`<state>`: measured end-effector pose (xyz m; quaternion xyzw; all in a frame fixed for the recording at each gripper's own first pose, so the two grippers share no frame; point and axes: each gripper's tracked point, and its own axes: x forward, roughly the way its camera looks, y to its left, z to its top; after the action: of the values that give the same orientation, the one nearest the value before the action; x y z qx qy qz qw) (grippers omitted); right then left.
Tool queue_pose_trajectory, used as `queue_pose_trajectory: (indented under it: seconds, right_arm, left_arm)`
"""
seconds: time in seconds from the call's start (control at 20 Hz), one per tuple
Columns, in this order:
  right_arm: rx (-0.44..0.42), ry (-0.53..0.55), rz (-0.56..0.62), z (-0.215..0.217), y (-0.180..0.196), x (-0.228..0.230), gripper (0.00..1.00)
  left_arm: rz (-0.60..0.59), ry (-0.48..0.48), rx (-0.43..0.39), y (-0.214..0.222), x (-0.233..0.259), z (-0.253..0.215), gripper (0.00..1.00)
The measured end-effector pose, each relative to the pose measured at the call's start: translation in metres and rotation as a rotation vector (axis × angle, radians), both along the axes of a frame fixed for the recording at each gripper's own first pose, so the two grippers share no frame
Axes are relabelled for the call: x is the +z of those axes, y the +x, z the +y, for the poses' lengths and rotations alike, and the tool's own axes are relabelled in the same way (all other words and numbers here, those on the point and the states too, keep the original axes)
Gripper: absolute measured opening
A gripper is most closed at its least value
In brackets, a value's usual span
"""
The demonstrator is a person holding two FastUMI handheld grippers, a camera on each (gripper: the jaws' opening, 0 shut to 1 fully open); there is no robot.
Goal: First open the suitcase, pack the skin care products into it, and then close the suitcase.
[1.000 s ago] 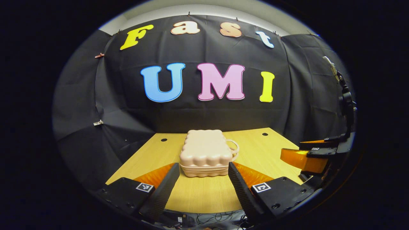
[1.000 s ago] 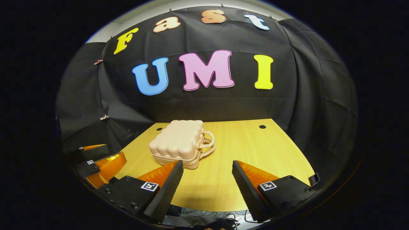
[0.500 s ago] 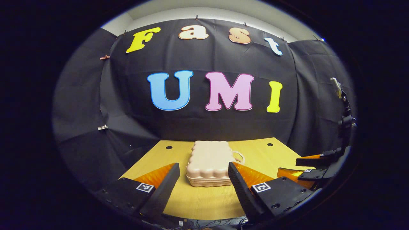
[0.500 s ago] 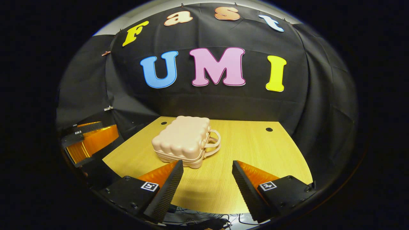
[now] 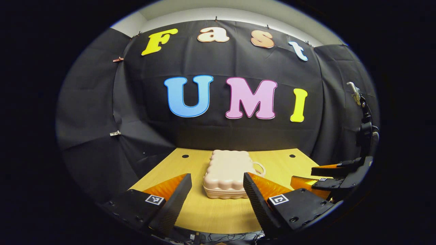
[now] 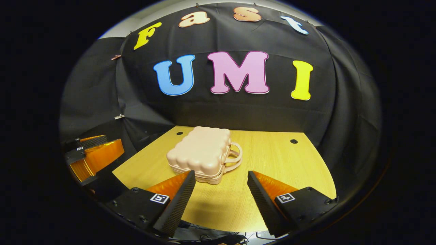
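Left gripper view: your left claw (image 5: 217, 190) gapes, holding nothing; the suitcase (image 5: 226, 172) lies shut, flat on the bench (image 5: 279, 163). No skin care products visible.

Right gripper view: your right claw (image 6: 221, 190) likewise spread, unladen. A closed case fits either unopened or packed and reclosed.

We hold the left tool (image 5: 217, 185) with its two fingers spread wide apart, nothing between them, pointing forward and slightly down. Off to its right, near the edge of the left gripper view, the right tool (image 5: 323, 175) hangs level with it, fingers parted. In the right gripper view the right tool (image 6: 221, 183) stands equally open and empty, and the left tool (image 6: 90, 153) sits off to its left, fingers apart.
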<state>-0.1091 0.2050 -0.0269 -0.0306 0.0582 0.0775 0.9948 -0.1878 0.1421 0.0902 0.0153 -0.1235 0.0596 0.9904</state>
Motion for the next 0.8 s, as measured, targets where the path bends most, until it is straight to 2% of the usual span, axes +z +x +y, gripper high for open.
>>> queue_pose_trajectory:
  seconds: [0.4,0.8]
  right_arm:
    - [-0.009,0.003,0.023,-0.005,0.002,-0.008,0.98]
    - [-0.012,0.010,0.025,-0.004,0.005,-0.005,0.98]
  left_arm:
    - [0.044,-0.062,-0.007,0.005,-0.019,0.005,0.96]
    - [0.039,-0.050,0.002,0.006,-0.015,0.008,0.96]
